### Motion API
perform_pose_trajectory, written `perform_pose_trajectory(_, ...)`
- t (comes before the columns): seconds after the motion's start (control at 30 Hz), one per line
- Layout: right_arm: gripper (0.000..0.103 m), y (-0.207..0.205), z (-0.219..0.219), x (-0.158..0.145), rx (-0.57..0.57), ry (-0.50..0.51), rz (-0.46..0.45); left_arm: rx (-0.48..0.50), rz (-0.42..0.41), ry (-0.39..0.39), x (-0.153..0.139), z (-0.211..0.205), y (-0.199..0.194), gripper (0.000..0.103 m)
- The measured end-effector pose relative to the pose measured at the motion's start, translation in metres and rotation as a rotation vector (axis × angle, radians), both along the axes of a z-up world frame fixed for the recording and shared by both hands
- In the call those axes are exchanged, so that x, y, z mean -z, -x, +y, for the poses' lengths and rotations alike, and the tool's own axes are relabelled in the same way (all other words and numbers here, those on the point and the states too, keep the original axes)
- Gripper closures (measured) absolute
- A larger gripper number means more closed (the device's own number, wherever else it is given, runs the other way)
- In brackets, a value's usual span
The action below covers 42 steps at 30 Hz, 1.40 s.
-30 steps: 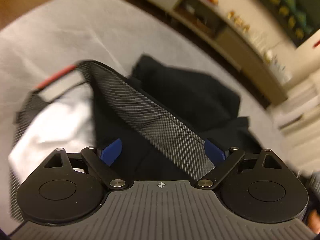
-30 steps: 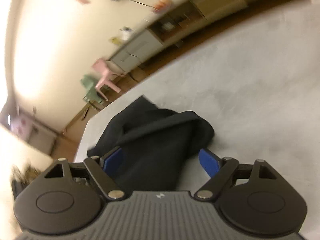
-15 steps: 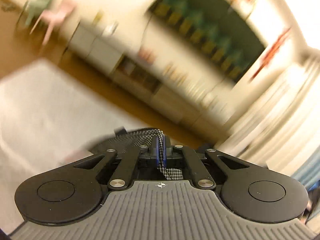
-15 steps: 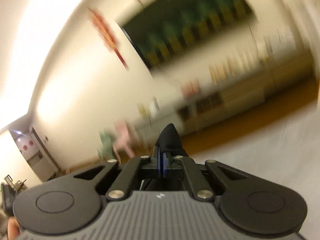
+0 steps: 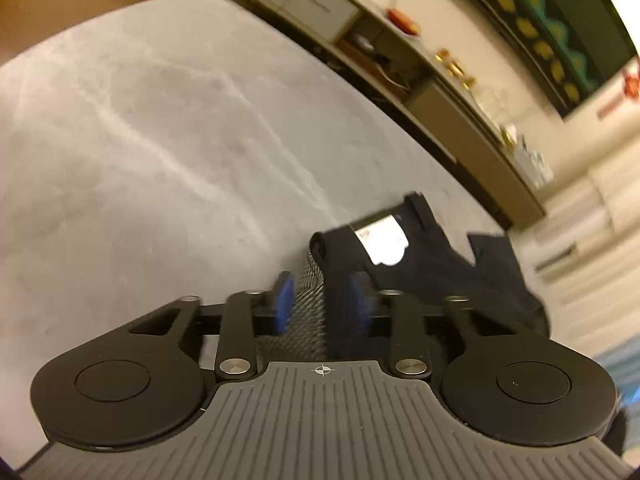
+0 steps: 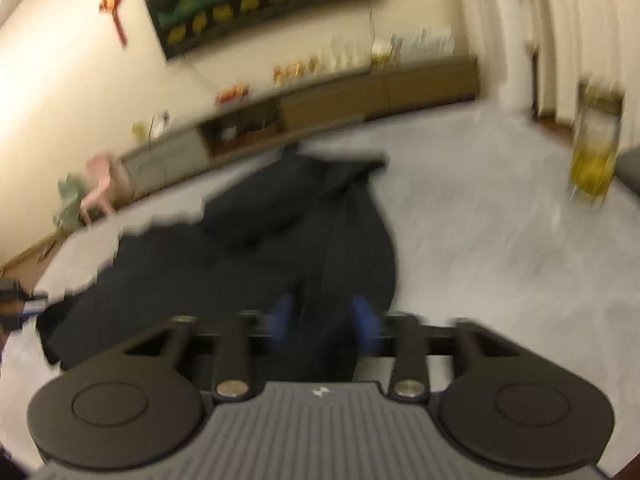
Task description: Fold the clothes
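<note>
Item: dark garment [image 6: 256,248], spread over the grey bed [image 5: 168,152], check lining [image 5: 308,292] showing. Left hand-held gripper [image 5: 320,308]: jaws opening, cloth between them, apparently no longer pinched. Right hand-held gripper [image 6: 324,324]: jaws opening over a fabric ridge; blurred, seemingly letting go to lay it flat.

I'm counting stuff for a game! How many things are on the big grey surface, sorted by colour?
Black: 1, the black garment, with checked lining and a white label.
Yellow: 1, the glass jar of yellow liquid.
Total: 2 on the grey surface.
</note>
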State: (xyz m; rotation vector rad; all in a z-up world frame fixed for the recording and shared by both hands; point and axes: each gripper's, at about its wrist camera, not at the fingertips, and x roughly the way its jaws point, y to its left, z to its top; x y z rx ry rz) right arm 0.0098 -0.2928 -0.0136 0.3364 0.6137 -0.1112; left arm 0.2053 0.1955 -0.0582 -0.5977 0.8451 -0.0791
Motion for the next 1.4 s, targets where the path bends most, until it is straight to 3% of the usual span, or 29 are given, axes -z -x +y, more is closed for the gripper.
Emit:
perform_pose_trajectory(0.13,0.04,-0.023,-0.016,-0.034,0.016,0.056,-0.072,0.012,-0.1,-0.127,-0.033,-0.012,-0.016,0.053)
perform_pose_trajectory(0.23,0.028,-0.084,-0.033,-0.03,-0.034,0.014,-0.028,0.097,-0.126,-0.217,-0.047,-0.04,-0.052,0.042)
perform_pose_trajectory(0.27,0.028,-0.106,-0.038,-0.026,-0.049,-0.003,-0.007,0.143,-0.121,-0.237,-0.048,-0.056,-0.066,0.03)
perform_pose_trajectory(0.3,0.028,-0.13,-0.047,-0.016,-0.047,-0.043,0.027,0.191,-0.112,-0.251,-0.049,-0.071,-0.078,0.022)
perform_pose_trajectory(0.37,0.028,-0.179,-0.065,0.005,-0.041,-0.121,0.094,0.275,-0.093,-0.281,-0.05,-0.102,-0.101,0.022)
perform_pose_trajectory(0.47,0.028,-0.243,-0.085,0.039,0.052,-0.159,0.158,0.323,-0.059,-0.335,-0.034,-0.145,-0.139,0.022)
perform_pose_trajectory(0.6,0.029,-0.283,-0.098,0.081,0.11,-0.204,0.203,0.359,0.054,-0.289,0.0,-0.184,-0.185,0.021)
perform_pose_trajectory(0.63,0.033,-0.29,-0.097,0.087,0.1,-0.202,0.204,0.356,0.083,-0.268,0.007,-0.19,-0.193,0.021)
perform_pose_trajectory(0.67,0.057,-0.296,-0.096,0.091,0.078,-0.191,0.198,0.362,0.106,-0.254,0.012,-0.197,-0.2,0.021)
perform_pose_trajectory(0.7,0.09,-0.302,-0.095,0.095,0.055,-0.18,0.192,0.37,0.117,-0.266,0.017,-0.206,-0.205,0.022)
perform_pose_trajectory(0.73,0.099,-0.309,-0.095,0.093,0.033,-0.176,0.182,0.374,0.125,-0.289,0.022,-0.215,-0.208,0.023)
perform_pose_trajectory(0.77,0.099,-0.31,-0.093,0.088,0.019,-0.171,0.147,0.379,0.133,-0.313,0.027,-0.224,-0.212,0.029)
perform_pose_trajectory(0.83,0.1,-0.299,-0.089,0.067,-0.005,-0.139,0.052,0.372,0.102,-0.397,0.028,-0.238,-0.212,0.074)
perform_pose_trajectory(0.87,0.1,-0.289,-0.088,0.052,-0.013,-0.131,-0.014,0.37,0.09,-0.401,0.028,-0.24,-0.211,0.103)
perform_pose_trajectory(1.0,0.1,-0.231,-0.086,-0.022,-0.026,-0.128,-0.263,0.302,-0.015,-0.363,0.008,-0.218,-0.19,0.103)
perform_pose_trajectory(1.1,0.1,-0.172,-0.078,-0.09,-0.028,-0.069,-0.46,0.18,-0.171,-0.239,-0.04,-0.166,-0.153,0.103)
perform_pose_trajectory(1.2,0.1,-0.15,-0.067,-0.139,-0.001,0.037,-0.565,0.048,-0.29,-0.179,-0.09,-0.112,-0.113,0.103)
perform_pose_trajectory(1.27,0.1,-0.169,-0.06,-0.154,0.04,0.109,-0.55,-0.009,-0.319,-0.177,-0.11,-0.084,-0.095,0.103)
perform_pose_trajectory(1.33,0.1,-0.217,-0.049,-0.148,0.074,0.174,-0.429,0.024,-0.295,-0.204,-0.112,-0.078,-0.091,0.103)
perform_pose_trajectory(1.4,0.09,-0.276,-0.045,-0.11,0.087,0.167,-0.151,0.147,-0.223,-0.192,-0.1,-0.088,-0.094,0.103)
